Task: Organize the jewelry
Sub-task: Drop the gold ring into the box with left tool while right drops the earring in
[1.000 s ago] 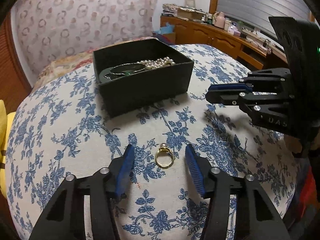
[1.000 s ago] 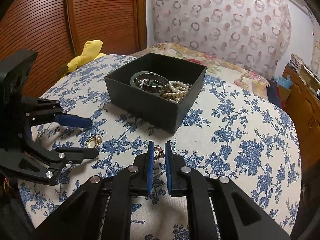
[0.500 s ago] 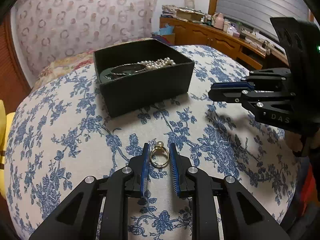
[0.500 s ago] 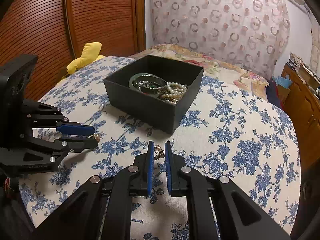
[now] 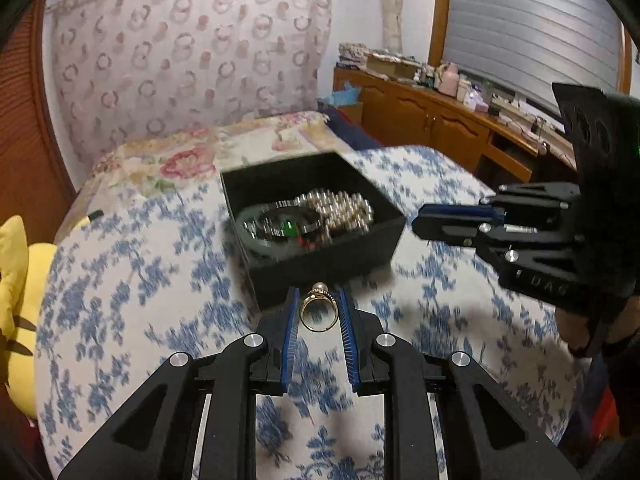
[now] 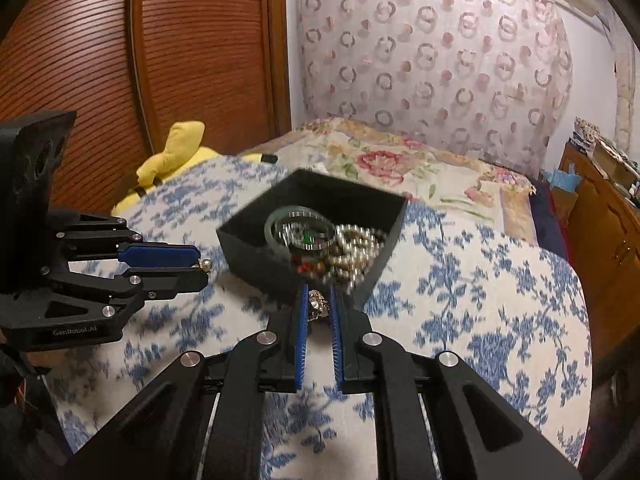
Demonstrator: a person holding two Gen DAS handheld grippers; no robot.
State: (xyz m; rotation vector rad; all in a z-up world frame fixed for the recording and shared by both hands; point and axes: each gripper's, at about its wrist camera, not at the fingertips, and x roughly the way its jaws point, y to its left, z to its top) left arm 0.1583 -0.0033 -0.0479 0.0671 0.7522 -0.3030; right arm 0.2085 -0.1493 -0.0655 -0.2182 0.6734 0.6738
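My left gripper (image 5: 318, 304) is shut on a gold ring with a pearl (image 5: 315, 312), held above the blue floral cloth just in front of the black box (image 5: 328, 268). In the right wrist view that gripper (image 6: 202, 266) shows at the left, the pearl (image 6: 206, 265) poking out past its tips. My right gripper (image 6: 319, 300) is shut on a small ornate gold ring (image 6: 317, 306), close to the near corner of the black box (image 6: 256, 252). A pearl necklace (image 6: 352, 248) and a green bangle (image 6: 280, 236) lie inside the box.
A yellow plush toy (image 6: 176, 160) lies at the cloth's left edge. Beyond the box is a floral quilt (image 6: 400, 164) and a patterned curtain. A wooden sideboard (image 5: 432, 116) with clutter runs along the right, a wooden slatted door (image 6: 80, 60) on the left.
The left gripper closed on the pearl ring and lifted it off the cloth. Both grippers rose and came nearer the box, each with its ring.
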